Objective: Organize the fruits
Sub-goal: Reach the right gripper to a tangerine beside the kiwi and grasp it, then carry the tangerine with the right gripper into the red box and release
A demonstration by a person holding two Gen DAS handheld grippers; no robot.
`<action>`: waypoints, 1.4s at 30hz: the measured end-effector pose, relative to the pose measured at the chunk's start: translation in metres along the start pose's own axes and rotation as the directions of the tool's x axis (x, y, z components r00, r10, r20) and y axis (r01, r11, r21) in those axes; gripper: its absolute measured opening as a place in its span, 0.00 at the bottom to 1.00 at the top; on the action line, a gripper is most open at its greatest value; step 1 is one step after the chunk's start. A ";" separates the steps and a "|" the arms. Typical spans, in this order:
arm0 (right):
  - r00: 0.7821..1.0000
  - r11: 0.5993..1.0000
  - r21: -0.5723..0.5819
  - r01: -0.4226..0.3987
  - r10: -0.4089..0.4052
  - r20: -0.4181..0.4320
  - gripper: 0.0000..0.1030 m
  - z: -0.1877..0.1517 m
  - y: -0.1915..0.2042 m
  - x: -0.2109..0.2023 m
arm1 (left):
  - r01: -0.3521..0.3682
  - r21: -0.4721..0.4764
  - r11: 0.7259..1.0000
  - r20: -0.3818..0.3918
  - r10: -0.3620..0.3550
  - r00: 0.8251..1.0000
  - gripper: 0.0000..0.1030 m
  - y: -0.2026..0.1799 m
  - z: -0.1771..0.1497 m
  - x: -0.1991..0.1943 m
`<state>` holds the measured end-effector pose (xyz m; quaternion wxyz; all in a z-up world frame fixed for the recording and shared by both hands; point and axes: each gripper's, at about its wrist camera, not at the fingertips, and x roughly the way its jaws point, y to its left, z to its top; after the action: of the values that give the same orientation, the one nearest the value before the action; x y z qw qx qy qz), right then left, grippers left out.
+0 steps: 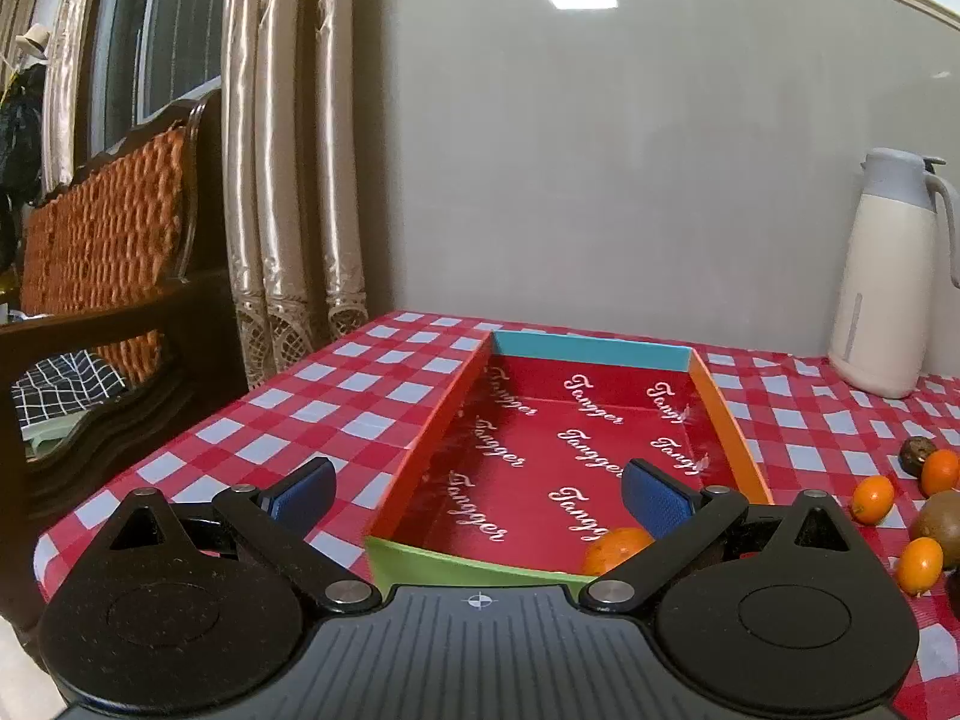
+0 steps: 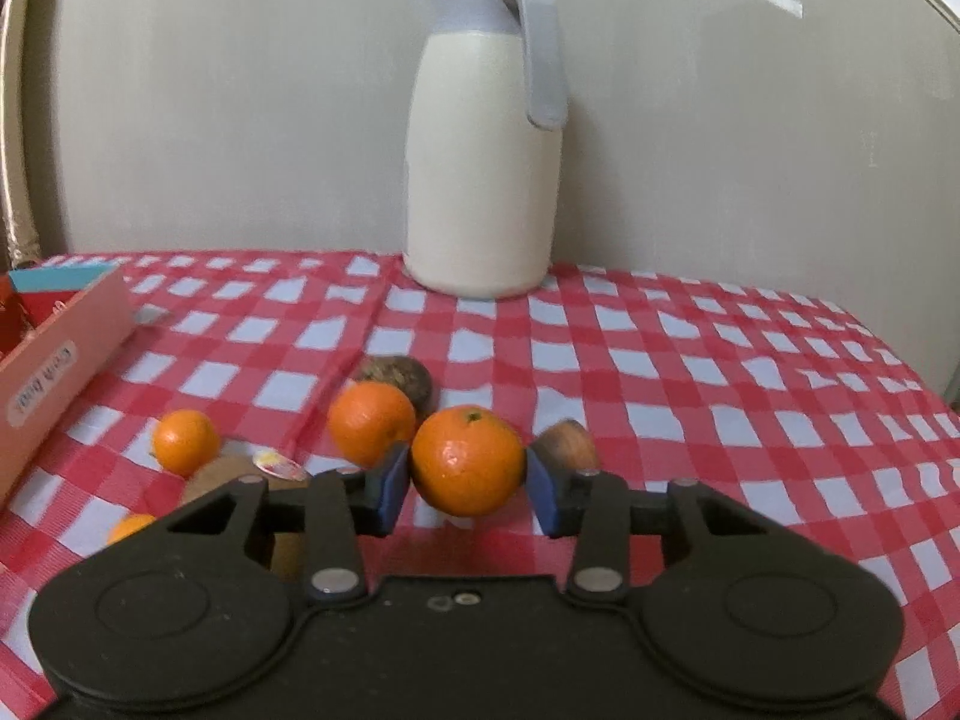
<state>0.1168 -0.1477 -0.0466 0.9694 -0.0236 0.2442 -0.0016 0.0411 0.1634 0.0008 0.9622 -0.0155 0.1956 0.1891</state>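
Right wrist view shows the right tool (image 2: 468,495) clamped on a tangerine (image 2: 467,459) above the tabletop (image 2: 720,372), other fruit still loose nearby. Left tool (image 1: 480,495) hangs open over the red box (image 1: 729,420), which holds one orange fruit (image 1: 615,547).

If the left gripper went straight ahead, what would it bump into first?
Probably the box: its green near wall lies right ahead of the open left gripper. If the gripper passes above it, the blue far wall comes next; height is unclear.
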 end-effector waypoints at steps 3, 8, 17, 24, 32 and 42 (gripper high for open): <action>1.000 1.000 0.001 -0.017 0.017 0.018 0.39 0.006 0.007 -0.006 | -0.010 -0.002 1.000 0.002 0.010 1.000 0.98 0.007 0.000 -0.002; 0.996 0.998 -0.006 -0.066 0.067 0.064 0.39 0.017 0.028 -0.022 | -0.034 -0.021 0.999 0.003 0.034 0.999 0.98 0.025 -0.001 -0.005; 0.970 0.974 -0.077 -0.215 0.222 0.096 0.39 0.025 0.100 -0.041 | -0.079 -0.043 0.996 0.001 0.079 0.997 0.98 0.061 -0.002 -0.013; 0.927 0.926 -0.152 -0.346 0.362 0.093 0.39 0.025 0.166 -0.057 | -0.094 -0.046 0.995 0.004 0.094 0.996 0.98 0.076 -0.002 -0.016; 0.910 0.901 -0.166 -0.401 0.413 0.039 0.39 0.017 0.211 -0.049 | -0.115 -0.030 0.993 -0.005 0.115 0.993 0.98 0.087 -0.006 -0.020; 0.907 0.903 -0.181 -0.391 0.411 0.092 0.70 0.014 0.207 -0.058 | -0.108 -0.031 0.994 -0.007 0.108 0.994 0.98 0.084 -0.005 -0.025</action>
<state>0.0700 0.0605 -0.0166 0.9576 -0.0496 0.1803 0.2191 -0.0132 0.2314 0.0092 0.9496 -0.0207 0.1957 0.2439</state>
